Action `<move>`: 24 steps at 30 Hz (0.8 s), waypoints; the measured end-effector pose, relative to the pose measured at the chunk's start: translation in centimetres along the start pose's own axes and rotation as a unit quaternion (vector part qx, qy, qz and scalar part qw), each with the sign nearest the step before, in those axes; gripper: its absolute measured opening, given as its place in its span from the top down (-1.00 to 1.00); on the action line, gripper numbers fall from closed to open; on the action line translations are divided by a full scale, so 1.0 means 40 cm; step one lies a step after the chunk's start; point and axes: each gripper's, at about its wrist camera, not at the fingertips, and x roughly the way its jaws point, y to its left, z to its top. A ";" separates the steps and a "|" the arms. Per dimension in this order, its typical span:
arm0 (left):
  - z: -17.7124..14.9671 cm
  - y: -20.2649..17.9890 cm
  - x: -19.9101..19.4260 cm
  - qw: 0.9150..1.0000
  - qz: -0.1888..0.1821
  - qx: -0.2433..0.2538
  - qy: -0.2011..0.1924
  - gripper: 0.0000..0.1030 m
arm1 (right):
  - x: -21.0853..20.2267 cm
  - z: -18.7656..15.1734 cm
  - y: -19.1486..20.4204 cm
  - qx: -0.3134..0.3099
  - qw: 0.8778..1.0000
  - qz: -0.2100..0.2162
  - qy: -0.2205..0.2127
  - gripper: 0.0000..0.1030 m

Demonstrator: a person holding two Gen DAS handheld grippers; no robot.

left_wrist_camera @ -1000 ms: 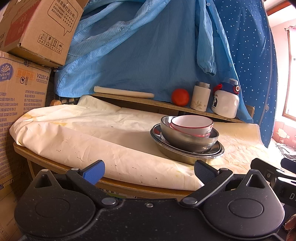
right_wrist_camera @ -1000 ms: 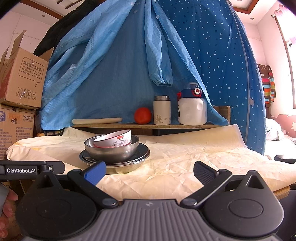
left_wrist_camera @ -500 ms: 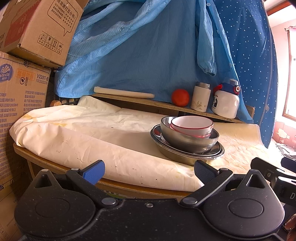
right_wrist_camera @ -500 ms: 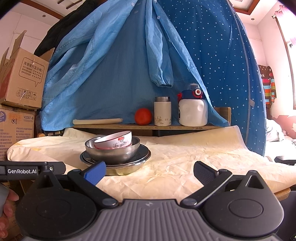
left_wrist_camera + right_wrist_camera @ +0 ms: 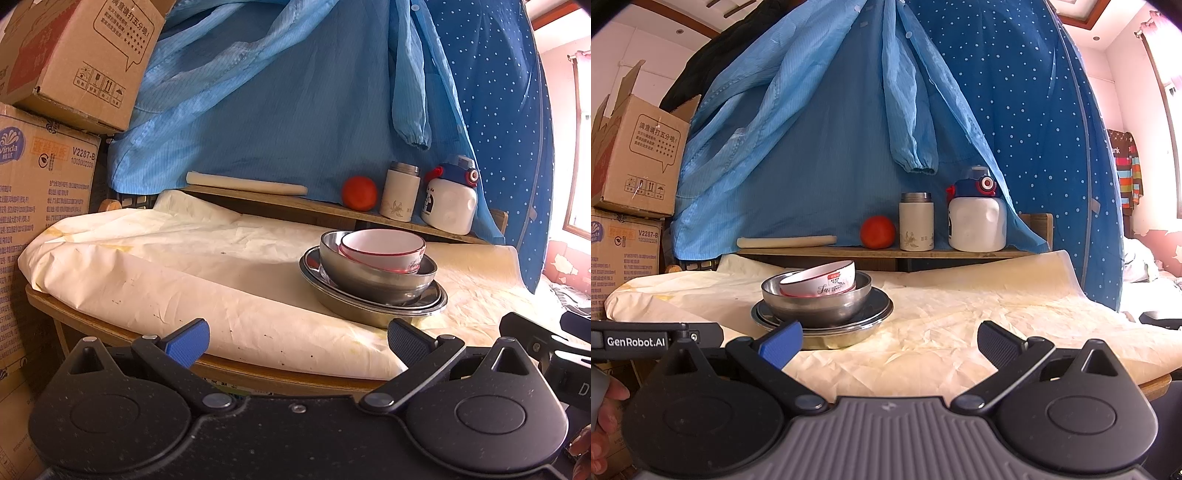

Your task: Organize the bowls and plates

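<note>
A white ceramic bowl with a red rim (image 5: pixel 382 249) (image 5: pixel 820 282) sits tilted inside a steel bowl (image 5: pixel 373 280) (image 5: pixel 816 306). The steel bowl rests on stacked steel plates (image 5: pixel 373 308) (image 5: pixel 864 325). The stack stands on a table covered with a cream cloth (image 5: pixel 184 266) (image 5: pixel 960 314). My left gripper (image 5: pixel 297 338) is open and empty, just off the table's near edge, left of the stack. My right gripper (image 5: pixel 890 341) is open and empty, near the table edge, with the stack ahead to its left.
A wooden shelf (image 5: pixel 879 253) behind the table holds a rolling pin (image 5: pixel 786 241), a tomato (image 5: pixel 877 232), a white thermos (image 5: pixel 916 221) and a white bottle (image 5: pixel 977 218). Blue garments (image 5: pixel 831 129) hang behind. Cardboard boxes (image 5: pixel 48 177) stand at the left.
Both grippers have edged slightly toward the table; the stack looks marginally closer. Nothing on the table has moved.
</note>
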 end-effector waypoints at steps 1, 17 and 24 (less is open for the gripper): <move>0.000 -0.001 0.000 1.000 0.000 0.000 -0.001 -0.98 | 0.000 0.000 0.000 0.000 1.000 0.000 0.000 -1.00; -0.003 0.001 0.002 1.000 -0.010 0.005 0.004 -0.98 | 0.000 0.000 0.000 -0.001 1.000 0.001 0.000 -1.00; 0.000 0.003 -0.005 1.000 -0.007 0.003 -0.004 -0.98 | 0.001 0.001 -0.002 0.000 1.000 0.001 0.000 -1.00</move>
